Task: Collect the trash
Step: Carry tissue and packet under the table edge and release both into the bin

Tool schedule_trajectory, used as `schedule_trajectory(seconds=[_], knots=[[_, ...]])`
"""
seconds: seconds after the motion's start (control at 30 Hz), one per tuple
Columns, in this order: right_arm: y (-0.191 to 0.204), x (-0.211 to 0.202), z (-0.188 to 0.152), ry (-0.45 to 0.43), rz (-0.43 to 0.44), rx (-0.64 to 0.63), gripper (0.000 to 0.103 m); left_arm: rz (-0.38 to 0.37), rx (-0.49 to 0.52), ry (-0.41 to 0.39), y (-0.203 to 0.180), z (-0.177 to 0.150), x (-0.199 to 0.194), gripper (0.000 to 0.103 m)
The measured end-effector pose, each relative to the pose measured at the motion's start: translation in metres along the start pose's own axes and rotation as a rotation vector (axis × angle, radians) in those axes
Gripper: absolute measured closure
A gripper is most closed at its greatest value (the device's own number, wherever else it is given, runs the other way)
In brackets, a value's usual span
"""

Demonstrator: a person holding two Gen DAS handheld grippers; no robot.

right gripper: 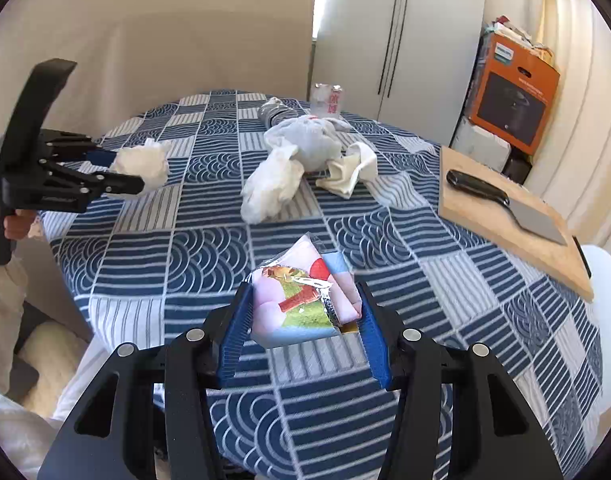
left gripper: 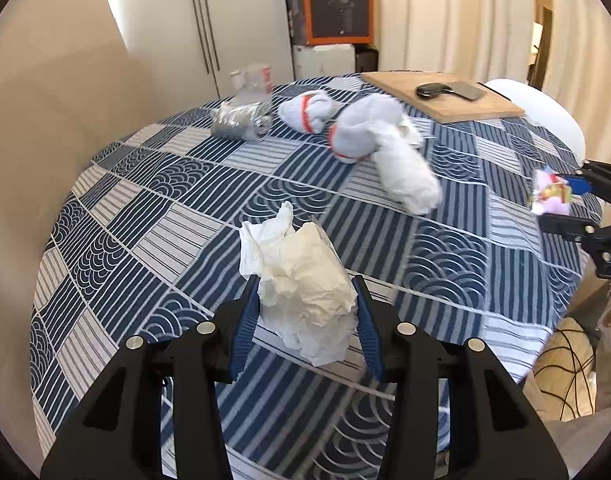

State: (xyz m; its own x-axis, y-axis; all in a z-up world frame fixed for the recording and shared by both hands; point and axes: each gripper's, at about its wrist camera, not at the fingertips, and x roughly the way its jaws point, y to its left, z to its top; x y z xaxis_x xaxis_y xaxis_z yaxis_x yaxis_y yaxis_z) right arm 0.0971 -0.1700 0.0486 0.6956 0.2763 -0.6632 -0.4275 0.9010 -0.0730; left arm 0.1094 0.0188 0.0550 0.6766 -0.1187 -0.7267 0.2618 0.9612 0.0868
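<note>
My left gripper [left gripper: 307, 300] is shut on a crumpled white tissue [left gripper: 301, 276], held above the blue patterned tablecloth [left gripper: 153, 216]. In the right wrist view that same left gripper [right gripper: 127, 172] carries the tissue [right gripper: 139, 168] at the left. My right gripper [right gripper: 303, 312] is shut on a colourful snack wrapper [right gripper: 301, 300], also clear of the cloth; the right gripper [left gripper: 553, 200] shows at the right edge of the left wrist view with the wrapper [left gripper: 549, 194]. More crumpled white paper [right gripper: 271, 188] lies mid-table beside white socks [left gripper: 361, 128]. A crushed silvery bottle [left gripper: 241, 120] lies further back.
A wooden cutting board [right gripper: 505, 224] with a cleaver [right gripper: 509, 206] sits at the table's right side. A clear plastic cup [right gripper: 327, 98] stands at the far edge. An orange box [right gripper: 513, 108] and white cabinet doors [right gripper: 393, 32] are behind. A white chair [left gripper: 545, 116] stands beside the table.
</note>
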Motion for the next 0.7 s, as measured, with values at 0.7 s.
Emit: schedule_trajectory(seconds=[0.7], knots=[[0.061, -0.037, -0.048, -0.024, 0.073, -0.067, 0.055, -0.001, 0.103, -0.191, -0.07, -0.061, -0.065, 0.057]])
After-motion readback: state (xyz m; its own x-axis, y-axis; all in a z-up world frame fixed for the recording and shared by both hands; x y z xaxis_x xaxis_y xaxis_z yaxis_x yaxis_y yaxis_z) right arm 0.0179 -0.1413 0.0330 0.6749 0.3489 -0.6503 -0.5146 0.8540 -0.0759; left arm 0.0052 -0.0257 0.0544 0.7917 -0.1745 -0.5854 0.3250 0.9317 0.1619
